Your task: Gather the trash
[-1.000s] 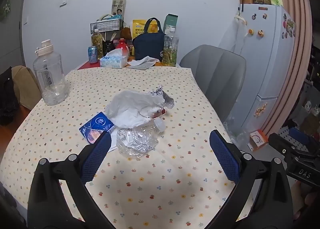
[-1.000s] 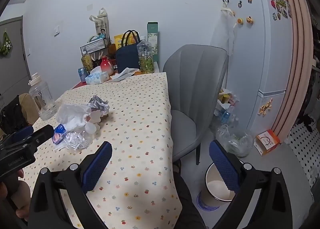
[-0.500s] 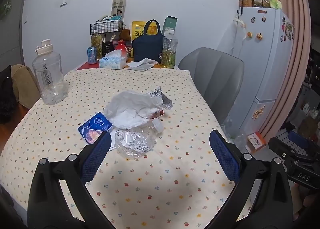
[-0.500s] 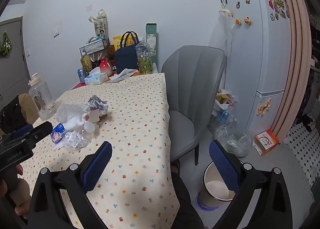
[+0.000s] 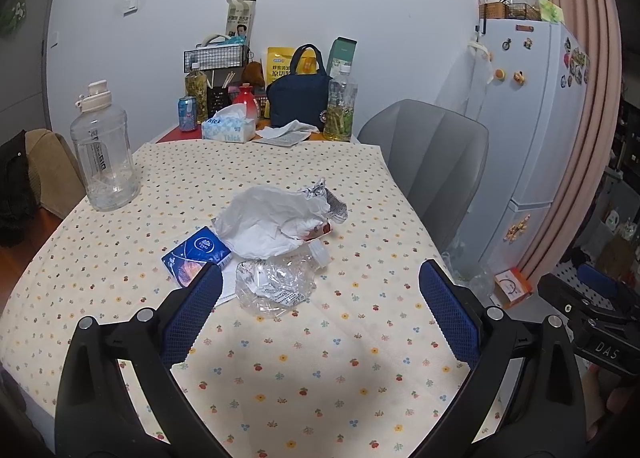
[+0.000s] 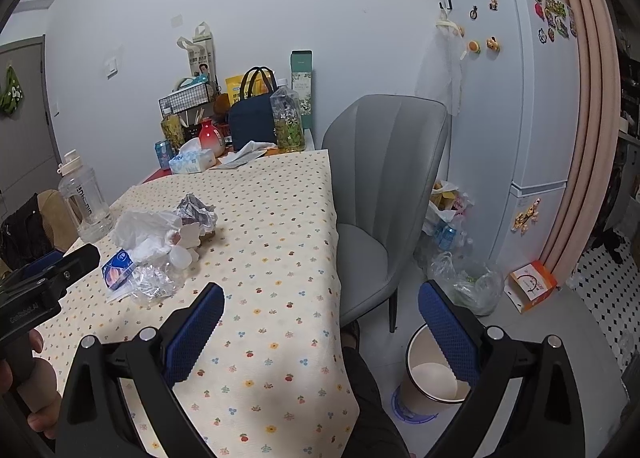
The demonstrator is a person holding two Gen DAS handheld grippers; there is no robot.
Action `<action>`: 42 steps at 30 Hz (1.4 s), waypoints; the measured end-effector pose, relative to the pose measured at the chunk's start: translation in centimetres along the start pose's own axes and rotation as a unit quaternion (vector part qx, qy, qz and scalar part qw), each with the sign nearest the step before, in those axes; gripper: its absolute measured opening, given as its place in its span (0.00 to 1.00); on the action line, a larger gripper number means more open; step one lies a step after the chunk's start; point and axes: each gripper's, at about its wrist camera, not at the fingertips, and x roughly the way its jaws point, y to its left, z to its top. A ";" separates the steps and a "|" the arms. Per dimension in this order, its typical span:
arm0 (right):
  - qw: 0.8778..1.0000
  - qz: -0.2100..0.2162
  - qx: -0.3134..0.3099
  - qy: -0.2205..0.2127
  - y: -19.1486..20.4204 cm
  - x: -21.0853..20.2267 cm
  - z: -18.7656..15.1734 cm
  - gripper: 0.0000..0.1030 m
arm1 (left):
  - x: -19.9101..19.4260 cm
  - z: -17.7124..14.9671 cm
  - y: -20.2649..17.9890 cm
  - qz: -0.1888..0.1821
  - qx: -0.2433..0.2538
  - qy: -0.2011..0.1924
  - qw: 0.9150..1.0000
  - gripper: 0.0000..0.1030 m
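A heap of trash lies mid-table: a crumpled white plastic bag (image 5: 268,224), a crushed clear bottle (image 5: 276,282), a blue tissue packet (image 5: 198,256) and a ball of foil wrapper (image 5: 330,200). My left gripper (image 5: 320,316) hovers open just short of the crushed bottle, holding nothing. The right wrist view shows the same heap (image 6: 156,242) to the left, and my right gripper (image 6: 320,332) is open over the table's right edge. A white waste bin (image 6: 434,376) stands on the floor beside its right finger.
A big clear water jug (image 5: 105,154) stands at the table's left. Bottles, a tissue box (image 5: 228,128) and a navy bag (image 5: 298,98) crowd the far end. A grey chair (image 6: 380,194) sits at the right side, with a fridge (image 6: 516,98) and floor bags beyond.
Both views have pulled back and risen slightly from the table; the trash heap looks a little smaller. Both grippers stay open and nothing has been picked up.
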 end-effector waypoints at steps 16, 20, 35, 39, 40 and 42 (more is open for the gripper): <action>1.000 -0.002 0.002 0.001 0.0 0.0 0.1 0.93 | -0.2 0.0 0.1 -0.003 0.000 -0.002 1.000 0.94; 1.000 -0.002 0.002 0.001 0.0 0.0 0.2 0.93 | -0.2 0.0 0.3 -0.004 0.000 -0.002 1.000 0.94; 1.000 0.001 0.006 -0.004 -0.1 -0.3 0.4 0.93 | -0.7 0.4 0.5 0.003 0.000 -0.010 1.000 0.94; 1.000 0.000 0.006 -0.005 -0.1 -0.4 0.4 0.93 | -0.8 0.4 0.6 -0.004 -0.001 -0.011 1.000 0.94; 1.000 0.000 0.006 -0.005 -0.1 -0.3 0.4 0.93 | -0.8 0.4 0.6 -0.003 -0.002 -0.011 1.000 0.94; 1.000 0.000 0.007 -0.005 -0.1 -0.3 0.4 0.93 | -0.8 0.5 0.7 -0.002 -0.004 -0.011 1.000 0.94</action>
